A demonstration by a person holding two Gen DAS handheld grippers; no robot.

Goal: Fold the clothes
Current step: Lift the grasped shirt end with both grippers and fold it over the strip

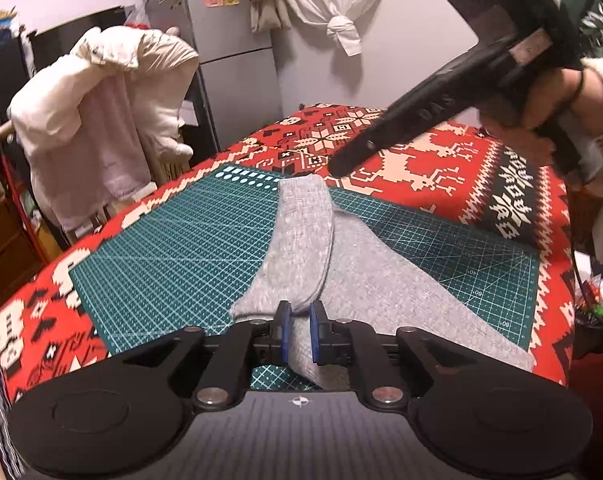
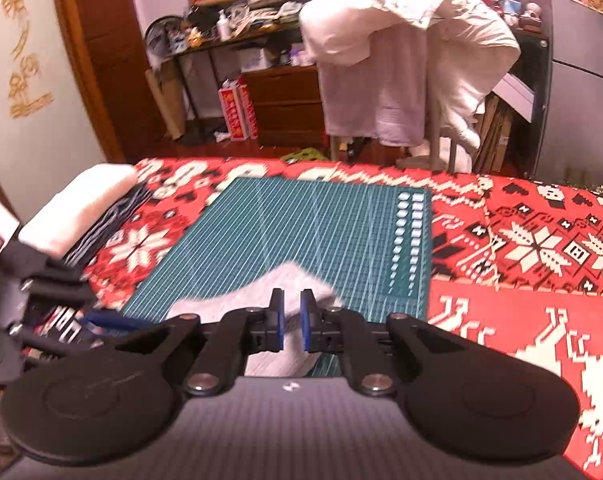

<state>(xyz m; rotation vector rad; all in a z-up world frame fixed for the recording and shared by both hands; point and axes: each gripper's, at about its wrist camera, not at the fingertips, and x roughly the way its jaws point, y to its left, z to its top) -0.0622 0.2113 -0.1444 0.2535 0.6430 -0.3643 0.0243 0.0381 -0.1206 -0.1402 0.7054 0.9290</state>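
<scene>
Grey cloth (image 1: 341, 272) lies on the green mat (image 1: 173, 248) over the red patterned bench cover (image 1: 441, 168), one fold running between the left gripper (image 1: 300, 314) fingers, which are clamped on it. Right gripper (image 2: 291, 307) fingers are narrowly apart, grey cloth between them; grip unclear.

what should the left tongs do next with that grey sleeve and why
Probably carry the sleeve a bit further across the grey garment and lay it flat. The left tongs pinch its fold, which lies only partly over the body on the green mat.
</scene>
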